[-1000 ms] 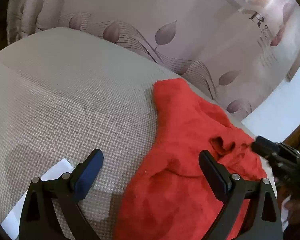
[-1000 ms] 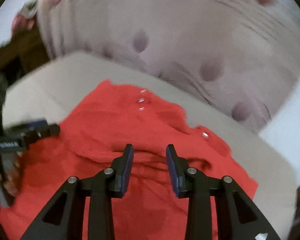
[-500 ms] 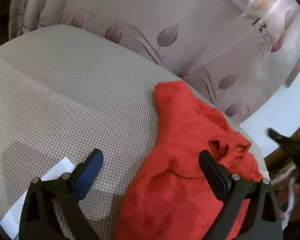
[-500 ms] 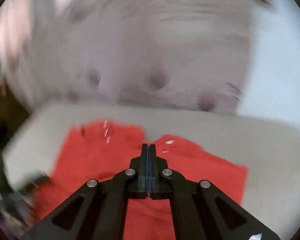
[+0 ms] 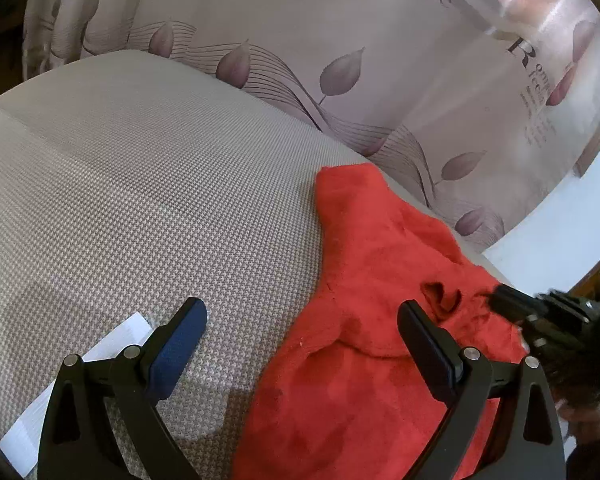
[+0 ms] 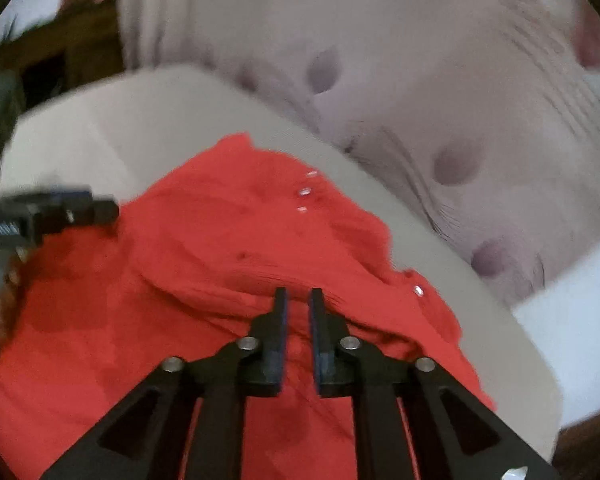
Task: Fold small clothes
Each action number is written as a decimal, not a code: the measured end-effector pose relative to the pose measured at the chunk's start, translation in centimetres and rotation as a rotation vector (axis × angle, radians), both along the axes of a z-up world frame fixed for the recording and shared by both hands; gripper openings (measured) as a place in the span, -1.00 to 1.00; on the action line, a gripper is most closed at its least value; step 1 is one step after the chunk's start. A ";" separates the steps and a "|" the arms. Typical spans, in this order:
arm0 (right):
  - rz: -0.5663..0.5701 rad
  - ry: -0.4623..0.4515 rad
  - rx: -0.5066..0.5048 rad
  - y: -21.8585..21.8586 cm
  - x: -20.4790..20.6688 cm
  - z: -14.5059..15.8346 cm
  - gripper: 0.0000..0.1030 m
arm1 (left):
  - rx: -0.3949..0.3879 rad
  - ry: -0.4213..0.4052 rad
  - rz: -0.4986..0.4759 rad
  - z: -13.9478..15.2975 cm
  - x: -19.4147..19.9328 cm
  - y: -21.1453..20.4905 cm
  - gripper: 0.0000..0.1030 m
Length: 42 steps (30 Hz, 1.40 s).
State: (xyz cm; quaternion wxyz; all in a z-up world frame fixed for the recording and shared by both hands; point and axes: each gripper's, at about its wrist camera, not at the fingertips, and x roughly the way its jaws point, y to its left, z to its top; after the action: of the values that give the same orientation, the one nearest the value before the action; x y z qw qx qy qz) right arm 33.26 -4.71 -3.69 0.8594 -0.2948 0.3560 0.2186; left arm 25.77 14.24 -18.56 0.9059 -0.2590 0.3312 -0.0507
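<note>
A small red fleece garment lies rumpled on a beige woven table. My left gripper is wide open and empty; its right finger hangs over the garment's left part, its left finger over bare cloth. In the right wrist view the garment fills the middle, with small snaps near its far edge. My right gripper hovers over a raised fold with the jaws a narrow gap apart, holding nothing. It also shows at the right in the left wrist view.
A white paper sheet lies on the table at the lower left. A leaf-patterned curtain hangs close behind the table's far edge. The table's right edge drops off toward a white wall.
My right gripper was fully shut and pulled back half a second ago; now its jaws are slightly apart and it is back over the garment's fold. The left gripper stayed open, nearly still.
</note>
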 end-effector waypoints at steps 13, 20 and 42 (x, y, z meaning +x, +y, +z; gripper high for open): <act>-0.214 0.056 0.325 -5.9 3.0 2.5 -1.00 | -0.004 -0.002 -0.002 0.0 0.0 0.0 0.88; -0.107 0.054 0.264 -7.3 1.0 3.1 -0.91 | -0.002 -0.002 0.002 0.0 0.1 -0.2 0.89; 0.157 0.259 -0.123 1.8 4.2 -3.9 -0.62 | -0.015 -0.009 -0.002 -0.1 0.2 -0.2 0.94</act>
State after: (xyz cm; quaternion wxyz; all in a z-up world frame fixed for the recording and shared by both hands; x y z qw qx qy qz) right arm 37.43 -2.91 -7.60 0.7669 -0.3430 0.4526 0.2990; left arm 25.99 14.08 -18.69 0.9054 -0.2652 0.3270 -0.0555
